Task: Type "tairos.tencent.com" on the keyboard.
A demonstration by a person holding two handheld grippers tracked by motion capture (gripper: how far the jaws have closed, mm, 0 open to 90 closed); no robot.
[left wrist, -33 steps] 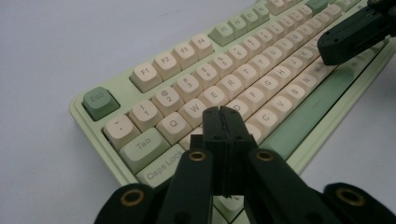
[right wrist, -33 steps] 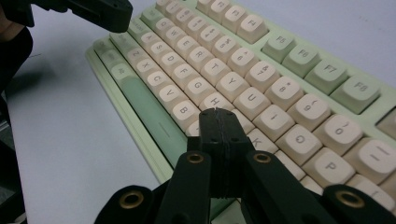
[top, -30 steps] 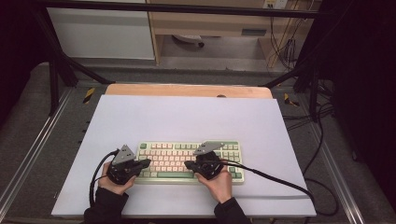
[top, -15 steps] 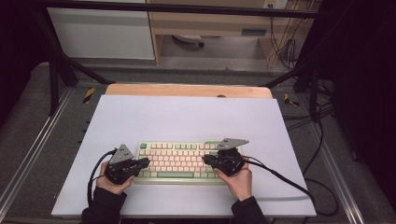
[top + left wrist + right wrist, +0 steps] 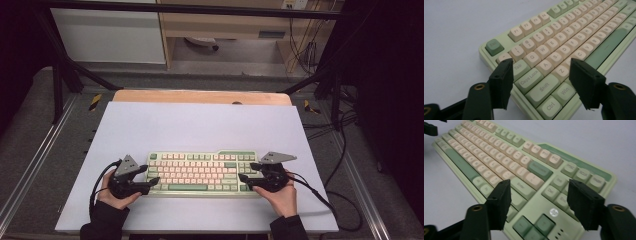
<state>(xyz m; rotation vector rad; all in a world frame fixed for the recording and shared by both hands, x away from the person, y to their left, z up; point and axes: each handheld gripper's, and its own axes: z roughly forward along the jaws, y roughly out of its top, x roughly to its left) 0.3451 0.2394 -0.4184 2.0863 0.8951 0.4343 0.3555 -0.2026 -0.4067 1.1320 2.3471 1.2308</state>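
Left gripper (image 5: 148, 175) and right gripper (image 5: 248, 173): both jaws spread, gripping nothing, one over each end of the green keyboard (image 5: 200, 172) on the white table (image 5: 200, 125).

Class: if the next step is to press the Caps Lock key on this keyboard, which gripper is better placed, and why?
The left gripper, most likely. It sits open at the keyboard's left end with Caps Lock just ahead between its jaws, while the right gripper is at the opposite end, by the arrow keys.

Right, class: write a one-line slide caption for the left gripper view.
Open hand-held gripper poised over the left end of a green and cream keyboard on a white table.
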